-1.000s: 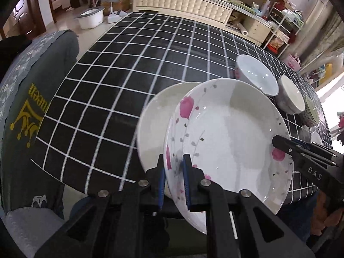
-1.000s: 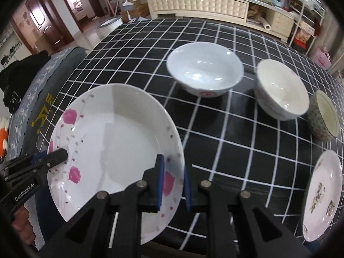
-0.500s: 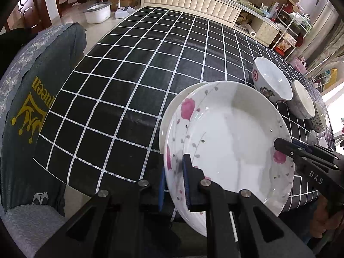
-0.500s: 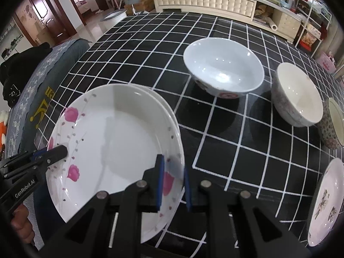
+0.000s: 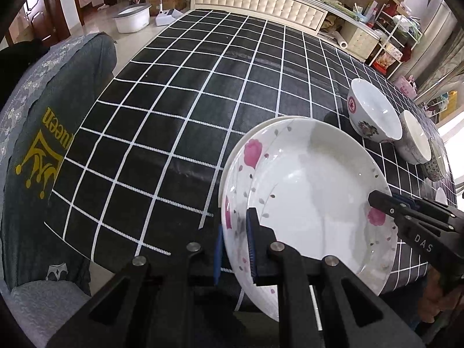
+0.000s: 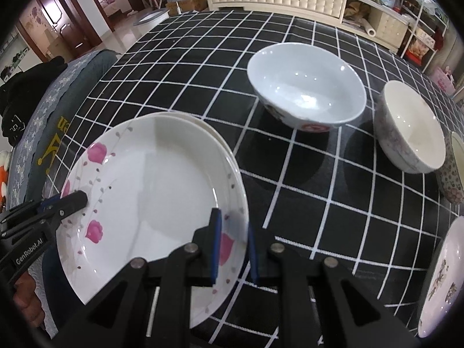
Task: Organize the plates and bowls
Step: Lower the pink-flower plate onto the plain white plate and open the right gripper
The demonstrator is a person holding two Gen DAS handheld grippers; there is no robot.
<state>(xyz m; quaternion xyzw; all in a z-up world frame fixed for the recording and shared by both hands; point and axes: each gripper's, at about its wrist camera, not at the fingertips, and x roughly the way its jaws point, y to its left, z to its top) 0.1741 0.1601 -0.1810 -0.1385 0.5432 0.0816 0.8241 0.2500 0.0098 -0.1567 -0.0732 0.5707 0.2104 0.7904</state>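
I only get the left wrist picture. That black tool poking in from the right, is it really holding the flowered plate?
Observer: Yes. The right wrist view shows the right gripper clamped on the flowered plate at its rim, right over a pink flower.
Operator: Is there anything on the table past the bowls?
Observer: A small plate with a brownish flower print lies near the table's edge, on the near side of the patterned bowl.
Operator: What does my own tool look like from over there?
Observer: The left gripper grips the plate's opposite rim, and "GenRobot.AI" is printed on its side.
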